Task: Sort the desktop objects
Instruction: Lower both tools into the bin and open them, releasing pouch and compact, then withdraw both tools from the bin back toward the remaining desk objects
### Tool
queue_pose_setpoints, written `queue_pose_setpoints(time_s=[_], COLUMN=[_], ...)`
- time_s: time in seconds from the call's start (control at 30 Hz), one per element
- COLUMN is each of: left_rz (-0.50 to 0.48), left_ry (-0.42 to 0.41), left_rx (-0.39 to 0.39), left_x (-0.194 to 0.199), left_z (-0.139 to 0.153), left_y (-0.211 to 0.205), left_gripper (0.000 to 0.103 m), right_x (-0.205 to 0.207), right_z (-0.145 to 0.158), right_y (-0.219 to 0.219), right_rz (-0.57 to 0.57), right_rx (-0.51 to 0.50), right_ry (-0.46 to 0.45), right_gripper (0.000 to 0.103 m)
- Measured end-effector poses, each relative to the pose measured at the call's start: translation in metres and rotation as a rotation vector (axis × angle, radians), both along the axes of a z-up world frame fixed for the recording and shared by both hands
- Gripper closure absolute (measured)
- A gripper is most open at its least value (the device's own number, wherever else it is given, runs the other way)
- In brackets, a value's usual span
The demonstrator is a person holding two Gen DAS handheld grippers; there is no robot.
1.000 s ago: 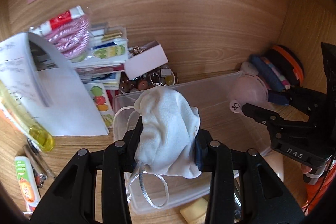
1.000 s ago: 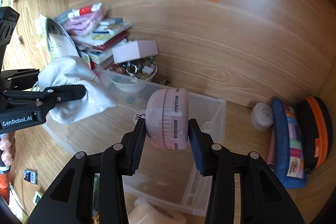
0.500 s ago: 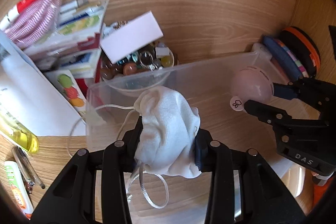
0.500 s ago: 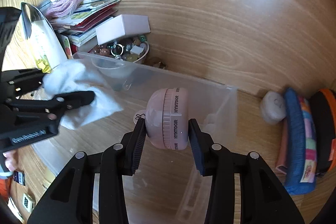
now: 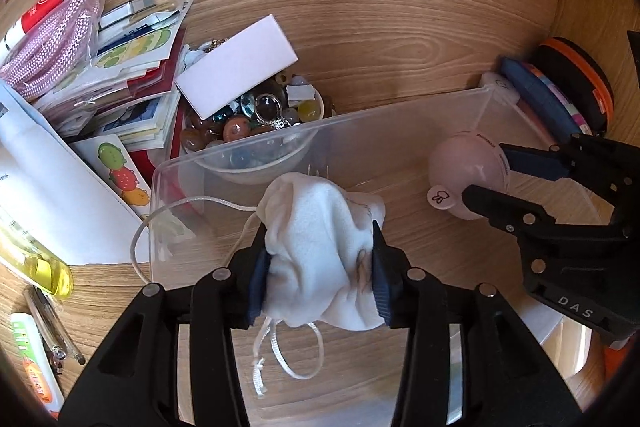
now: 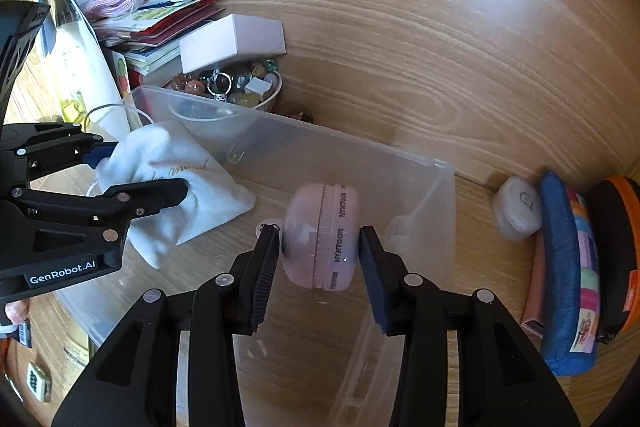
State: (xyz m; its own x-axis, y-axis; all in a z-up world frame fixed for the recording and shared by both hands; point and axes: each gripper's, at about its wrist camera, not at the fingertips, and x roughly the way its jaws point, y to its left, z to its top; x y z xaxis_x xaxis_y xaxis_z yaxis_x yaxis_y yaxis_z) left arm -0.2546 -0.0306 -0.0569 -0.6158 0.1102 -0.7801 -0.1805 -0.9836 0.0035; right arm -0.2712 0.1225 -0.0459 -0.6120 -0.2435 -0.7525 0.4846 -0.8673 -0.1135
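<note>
Both grippers have sunk into the clear plastic bin (image 5: 400,115) on the counter (image 5: 380,11) since a second ago. The left gripper (image 5: 320,267) has the white drawstring pouch (image 5: 320,251) between its fingers, which are opening; the right gripper (image 6: 320,255) stays clenched on the pink round case (image 6: 320,235).

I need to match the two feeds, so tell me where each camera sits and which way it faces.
Left wrist: on the left tongs, looking down into the clear bin; its jaws are opening around the white drawstring pouch.
Right wrist: on the right tongs, looking down into the same bin; its pads clamp the pink case, and a fingertip shows at the left edge.
Shared: bin, pouch, case, bead bowl, and each other's tongs.
</note>
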Motion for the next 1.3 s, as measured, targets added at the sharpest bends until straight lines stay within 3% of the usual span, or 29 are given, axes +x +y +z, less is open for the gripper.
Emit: queue_pose_setpoints(time_s=[0.13, 0.23, 0.3, 0.73, 0.87, 1.0, 1.07, 1.3], left_rz=[-0.006, 0.001, 0.006, 0.011, 0.007, 0.01, 0.015, 0.03], left_ry=[0.004, 0.025, 0.052, 0.059, 0.083, 0.13, 0.154, 0.219], left_rx=[-0.001, 0.006, 0.01, 0.042, 0.076, 0.067, 0.053, 0.018], left_x=[-0.002, 0.0, 0.008, 0.011, 0.018, 0.033, 0.044, 0.086], left_z=[-0.001, 0.002, 0.009, 0.016, 0.031, 0.051, 0.062, 0.088], left_y=[0.003, 0.004, -0.004, -0.014, -0.021, -0.026, -0.028, -0.032], left_gripper=[0.056, 0.034, 0.02, 0.02, 0.018, 0.013, 0.011, 0.007], right_x=[0.002, 0.005, 0.007, 0.02, 0.029, 0.041, 0.047, 0.083], right_z=[0.0, 0.002, 0.003, 0.022, 0.036, 0.049, 0.053, 0.068], right_y=[-0.002, 0.0, -0.001, 0.003, 0.006, 0.011, 0.013, 0.026], right_rz=[-0.004, -0.008, -0.006, -0.008, -0.014, -0.028, -0.036, -0.073], right_rx=[0.022, 0.027, 0.03, 0.025, 0.038, 0.052, 0.058, 0.037], right_ry=[0.026, 0.055, 0.078, 0.158, 0.191, 0.216, 0.23, 0.26], right_gripper=[0.056, 0.043, 0.041, 0.029, 0.028, 0.027, 0.019, 0.017])
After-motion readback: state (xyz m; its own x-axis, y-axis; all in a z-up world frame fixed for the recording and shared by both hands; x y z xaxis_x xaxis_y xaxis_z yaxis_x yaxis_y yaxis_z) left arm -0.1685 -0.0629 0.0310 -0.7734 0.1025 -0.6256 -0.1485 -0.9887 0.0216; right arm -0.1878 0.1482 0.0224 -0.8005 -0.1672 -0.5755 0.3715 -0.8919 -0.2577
